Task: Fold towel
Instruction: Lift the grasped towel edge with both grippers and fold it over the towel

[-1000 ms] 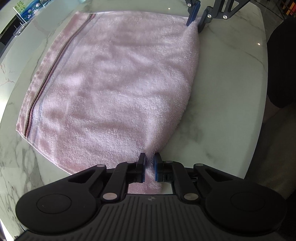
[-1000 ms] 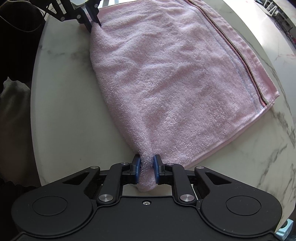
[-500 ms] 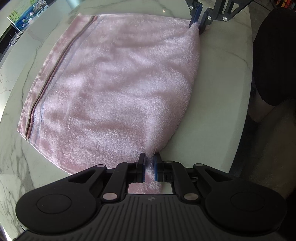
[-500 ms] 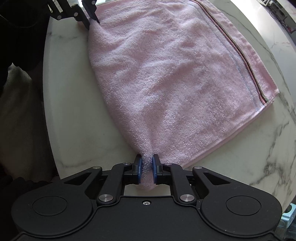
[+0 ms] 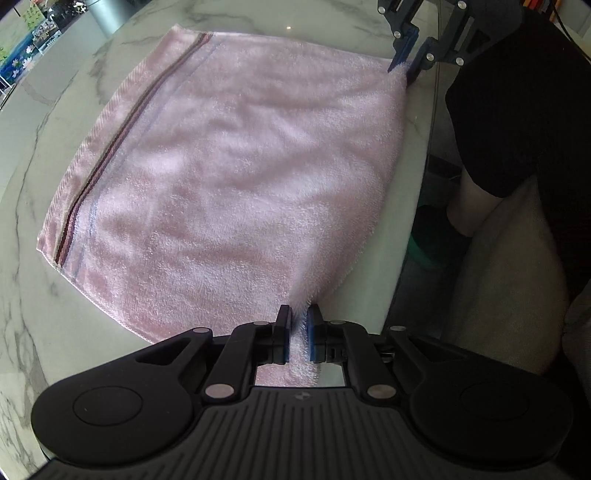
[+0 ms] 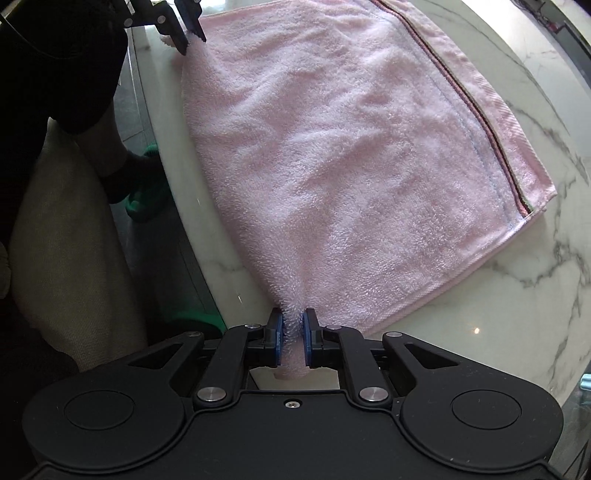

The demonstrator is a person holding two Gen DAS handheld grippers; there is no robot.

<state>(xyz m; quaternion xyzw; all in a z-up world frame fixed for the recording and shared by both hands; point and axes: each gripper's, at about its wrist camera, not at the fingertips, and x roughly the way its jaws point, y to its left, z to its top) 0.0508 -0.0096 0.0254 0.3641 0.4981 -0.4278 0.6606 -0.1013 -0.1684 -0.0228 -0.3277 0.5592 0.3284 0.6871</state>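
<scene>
A pink towel [image 5: 236,177] with a dark stripe along its far edge lies spread on the marble table [image 5: 44,332]; it also shows in the right wrist view [image 6: 354,155]. My left gripper [image 5: 298,325] is shut on one near corner of the towel. My right gripper [image 6: 293,328] is shut on the other near corner. Each gripper shows in the other's view, the right one at the top right [image 5: 406,62] and the left one at the top left [image 6: 184,29]. The near edge of the towel is pulled taut between them, close to the table's edge.
The table edge [image 5: 413,206] runs close beside the towel's near side. Beyond it are the person's dark clothing [image 5: 517,110], a beige cushion [image 5: 509,280] and a green shoe [image 6: 147,184]. A metal cylinder [image 5: 107,14] stands at the table's far side.
Both grippers have pulled the towel toward the table's near edge, keeping hold of its corners. The marble between towel and edge has narrowed, and the floor and cushion now show more.
</scene>
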